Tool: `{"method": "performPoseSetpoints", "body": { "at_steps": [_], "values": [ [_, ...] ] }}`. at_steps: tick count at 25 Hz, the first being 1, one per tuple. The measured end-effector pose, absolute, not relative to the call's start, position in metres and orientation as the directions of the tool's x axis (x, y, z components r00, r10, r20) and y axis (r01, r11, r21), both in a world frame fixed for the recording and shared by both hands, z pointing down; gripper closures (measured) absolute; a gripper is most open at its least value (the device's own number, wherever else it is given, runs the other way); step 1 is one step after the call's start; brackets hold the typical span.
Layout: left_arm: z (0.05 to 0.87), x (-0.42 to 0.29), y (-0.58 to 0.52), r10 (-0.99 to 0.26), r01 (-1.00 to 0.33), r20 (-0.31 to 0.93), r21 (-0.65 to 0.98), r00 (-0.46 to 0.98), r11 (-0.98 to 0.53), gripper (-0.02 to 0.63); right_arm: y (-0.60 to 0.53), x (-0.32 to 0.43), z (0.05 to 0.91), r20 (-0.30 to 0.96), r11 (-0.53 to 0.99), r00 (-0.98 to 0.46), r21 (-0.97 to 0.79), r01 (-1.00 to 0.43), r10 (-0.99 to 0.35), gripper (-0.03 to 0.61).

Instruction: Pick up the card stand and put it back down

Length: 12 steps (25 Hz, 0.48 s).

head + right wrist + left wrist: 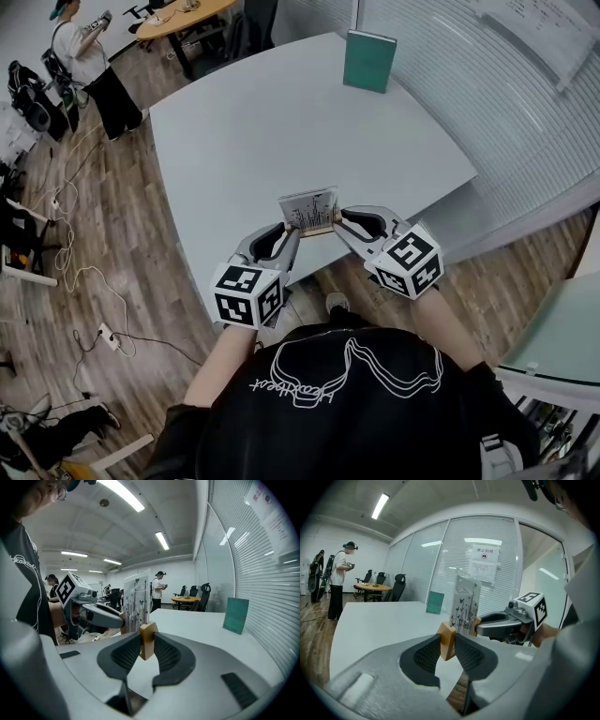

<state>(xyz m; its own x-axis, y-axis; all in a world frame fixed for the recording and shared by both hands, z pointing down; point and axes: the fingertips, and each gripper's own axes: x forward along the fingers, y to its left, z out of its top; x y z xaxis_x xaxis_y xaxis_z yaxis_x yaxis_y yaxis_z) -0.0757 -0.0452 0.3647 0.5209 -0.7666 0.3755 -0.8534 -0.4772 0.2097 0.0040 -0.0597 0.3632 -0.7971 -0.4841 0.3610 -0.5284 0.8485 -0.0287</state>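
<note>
The card stand (310,214) is a wooden bar holding an upright printed card, near the front edge of the white table (281,122). My left gripper (292,231) is shut on the bar's left end, and the wood block (446,641) sits pinched between its pads. My right gripper (339,222) is shut on the bar's right end (147,641). The card (465,605) rises above the bar, also seen in the right gripper view as the card (136,604). I cannot tell whether the stand touches the table or hangs just above it.
A green book (368,60) stands upright at the table's far side by the glass wall. A person (89,61) stands on the wooden floor at far left, near a round table with chairs (183,19). Cables (70,272) lie on the floor at left.
</note>
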Motion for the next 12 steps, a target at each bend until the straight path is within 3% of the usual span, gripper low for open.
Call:
{"method": "performPoseSetpoints", "body": {
  "at_steps": [12],
  "values": [
    [0.3658, -0.0766, -0.0373, -0.764, -0.852, 0.375, 0.219, 0.524, -0.476, 0.512, -0.0538, 0.0029, 0.3673, 0.360, 0.853, -0.805, -0.044, -0.520, -0.472, 0.485]
  ]
}}
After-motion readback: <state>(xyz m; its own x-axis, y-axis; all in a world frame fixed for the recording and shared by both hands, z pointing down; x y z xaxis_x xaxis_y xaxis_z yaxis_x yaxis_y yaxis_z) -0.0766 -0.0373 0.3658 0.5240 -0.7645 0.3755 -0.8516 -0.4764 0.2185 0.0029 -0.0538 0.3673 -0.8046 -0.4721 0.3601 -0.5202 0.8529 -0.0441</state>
